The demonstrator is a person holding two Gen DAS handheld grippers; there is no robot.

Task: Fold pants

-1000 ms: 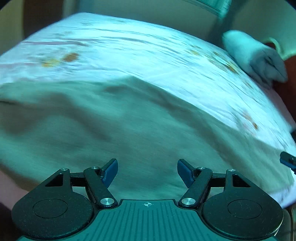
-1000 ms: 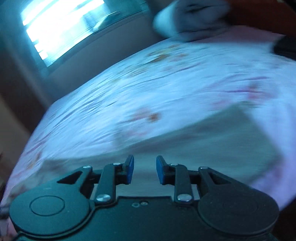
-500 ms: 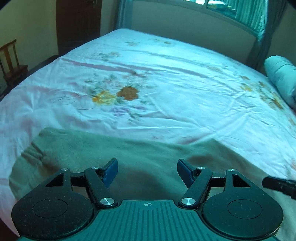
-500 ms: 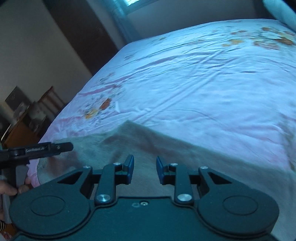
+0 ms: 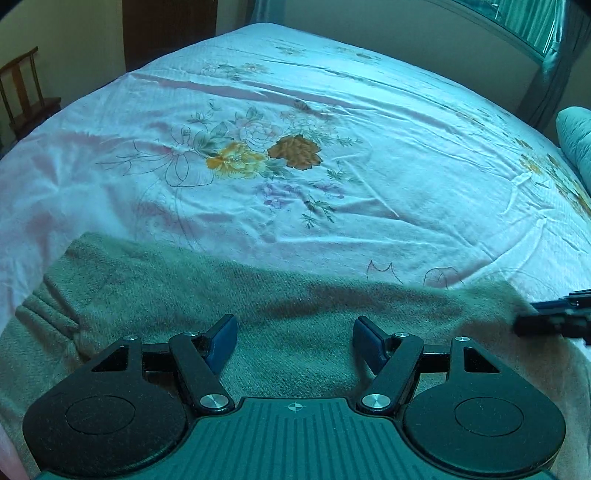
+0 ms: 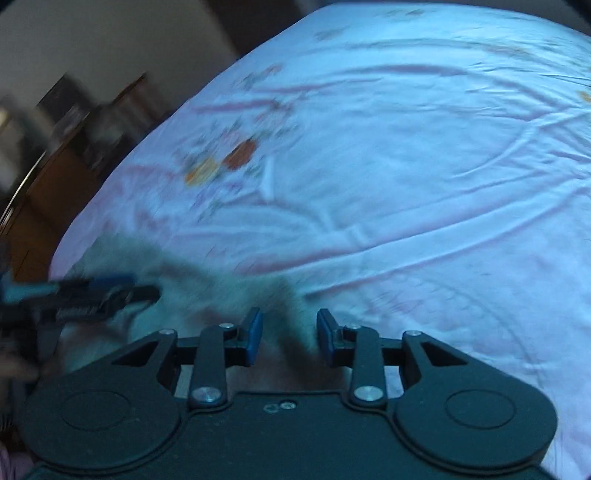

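Observation:
Grey-green pants (image 5: 288,314) lie flat along the near edge of a bed with a pale floral sheet (image 5: 295,110). My left gripper (image 5: 293,341) is open and empty, its blue-padded jaws wide apart just above the middle of the pants. My right gripper (image 6: 289,336) is open with a narrower gap, over the right end of the pants (image 6: 229,291). The right gripper's tip shows at the right edge of the left wrist view (image 5: 554,319). The left gripper shows blurred at the left of the right wrist view (image 6: 81,295).
A rolled light pillow (image 5: 576,140) lies at the bed's far right. A wooden chair (image 5: 26,96) and a dark door (image 5: 166,29) stand beyond the bed's left side. A wooden cabinet (image 6: 48,177) stands left of the bed. A window with curtains (image 5: 535,22) is behind.
Both grippers swung left and lowered toward the pants. The right gripper's jaws opened wider. The left gripper's jaws stayed wide open.

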